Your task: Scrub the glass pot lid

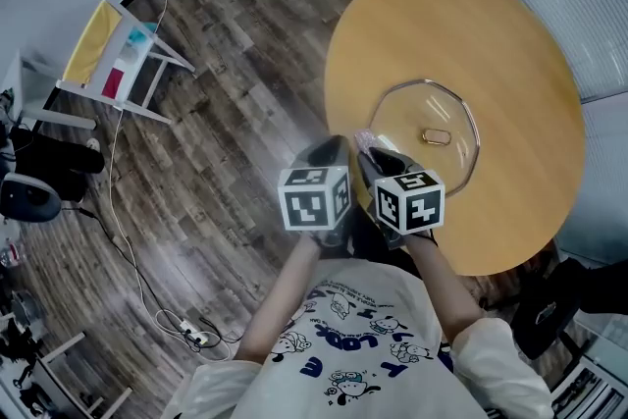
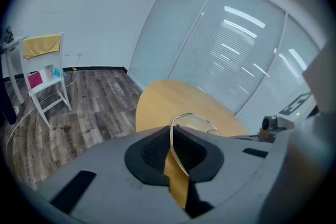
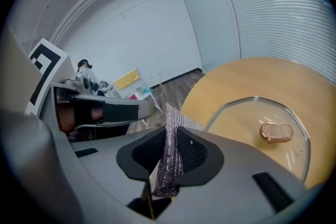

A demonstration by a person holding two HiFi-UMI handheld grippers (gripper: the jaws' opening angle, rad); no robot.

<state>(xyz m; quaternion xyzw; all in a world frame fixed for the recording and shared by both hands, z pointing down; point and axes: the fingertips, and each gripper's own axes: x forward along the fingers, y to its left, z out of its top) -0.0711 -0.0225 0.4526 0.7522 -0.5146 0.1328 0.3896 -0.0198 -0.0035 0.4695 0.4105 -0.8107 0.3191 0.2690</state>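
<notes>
Right gripper [image 3: 169,136] clamps a silvery scrub pad [image 3: 172,162]; left gripper [image 2: 171,139] is closed, empty. Glass lid [image 1: 417,103] lies flat on the round table [image 1: 510,25], its near edge hidden behind the grippers

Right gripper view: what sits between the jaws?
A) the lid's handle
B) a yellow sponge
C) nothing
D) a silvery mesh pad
D: a silvery mesh pad stands pinched between the jaws of the right gripper, while the handle sits apart from them on the lid.
</notes>
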